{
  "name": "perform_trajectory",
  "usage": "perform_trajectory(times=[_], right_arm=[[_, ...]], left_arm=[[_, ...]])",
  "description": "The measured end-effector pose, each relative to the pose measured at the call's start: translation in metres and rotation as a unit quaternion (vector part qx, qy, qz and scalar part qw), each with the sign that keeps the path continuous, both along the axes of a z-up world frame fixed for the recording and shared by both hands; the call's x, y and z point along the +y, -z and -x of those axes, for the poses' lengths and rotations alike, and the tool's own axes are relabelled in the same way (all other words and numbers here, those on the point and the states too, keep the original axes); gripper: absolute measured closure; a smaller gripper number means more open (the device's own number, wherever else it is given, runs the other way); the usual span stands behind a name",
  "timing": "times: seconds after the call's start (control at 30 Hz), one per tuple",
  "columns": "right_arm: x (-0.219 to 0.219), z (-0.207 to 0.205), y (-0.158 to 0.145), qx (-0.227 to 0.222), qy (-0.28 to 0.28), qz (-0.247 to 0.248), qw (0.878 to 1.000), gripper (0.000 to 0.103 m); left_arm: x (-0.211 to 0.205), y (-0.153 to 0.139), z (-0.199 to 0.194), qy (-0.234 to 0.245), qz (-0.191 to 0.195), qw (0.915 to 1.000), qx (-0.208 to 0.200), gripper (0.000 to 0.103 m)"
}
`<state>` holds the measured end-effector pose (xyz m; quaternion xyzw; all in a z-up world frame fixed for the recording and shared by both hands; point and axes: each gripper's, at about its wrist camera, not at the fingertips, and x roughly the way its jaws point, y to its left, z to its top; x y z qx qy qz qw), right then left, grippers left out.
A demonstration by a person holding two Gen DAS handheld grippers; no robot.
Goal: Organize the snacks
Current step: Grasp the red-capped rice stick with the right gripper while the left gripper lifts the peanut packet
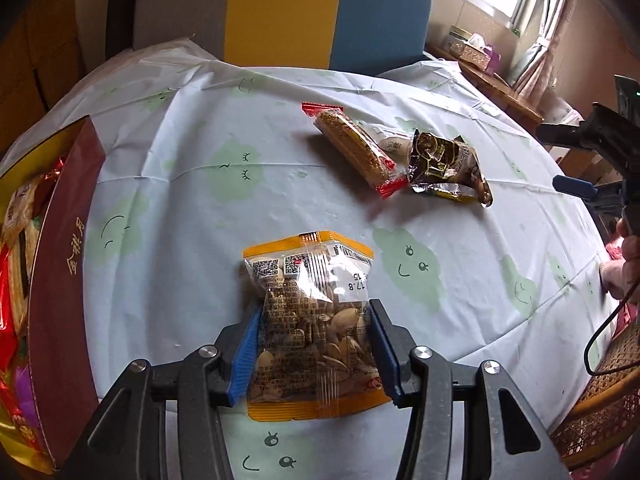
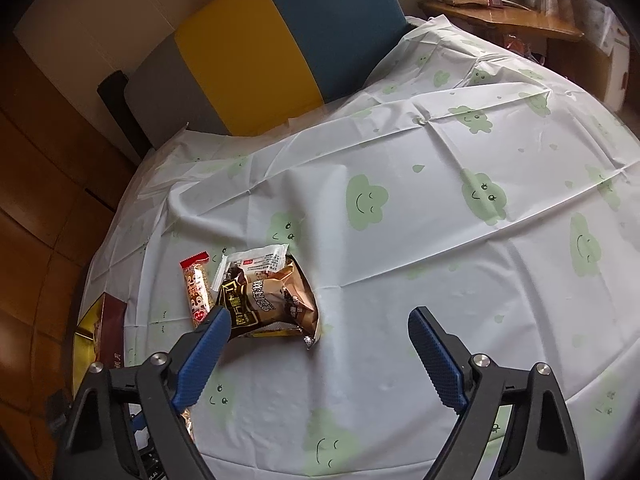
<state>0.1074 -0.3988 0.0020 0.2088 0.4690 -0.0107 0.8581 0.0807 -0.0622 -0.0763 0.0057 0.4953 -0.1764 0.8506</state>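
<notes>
Seed pack (image 1: 310, 320) sits near centre on the bench (image 1: 200, 184), pinched at its lower half between the blue pads of the left tool (image 1: 314, 344); grip taken low and square, likely to carry it left to the box (image 1: 60, 280), which already holds snacks. Red bar (image 1: 354, 148) and brown pack (image 1: 446, 166) lie touching, farther right. Right tool (image 2: 318, 346) hangs released, jaws wide, angled down just near the brown pack, probably its next pick.
</notes>
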Motion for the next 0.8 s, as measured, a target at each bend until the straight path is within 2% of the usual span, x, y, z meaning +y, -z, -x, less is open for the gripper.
perform_trajectory(times=[0.17, 0.37, 0.47, 0.57, 0.8], right_arm=[[0.008, -0.001, 0.004, 0.008, -0.01, 0.013, 1.0, 0.018], [0.033, -0.003, 0.006, 0.002, -0.065, 0.023, 0.998, 0.043], [0.055, -0.005, 0.007, -0.002, -0.113, 0.015, 0.994, 0.046], [0.085, -0.014, 0.014, 0.019, -0.157, -0.002, 0.987, 0.047], [0.154, -0.063, 0.023, 0.035, -0.214, 0.036, 0.975, 0.047]], left_arm=[[0.001, 0.003, 0.009, 0.008, 0.004, 0.9997, -0.024, 0.05], [-0.001, 0.005, 0.018, 0.01, 0.0, 0.9984, -0.056, 0.05], [0.0, 0.006, 0.018, 0.01, 0.004, 0.9982, -0.06, 0.05], [0.001, 0.006, 0.019, 0.011, 0.006, 0.9979, -0.063, 0.05], [0.004, 0.007, 0.023, 0.012, 0.017, 0.9972, -0.072, 0.05]])
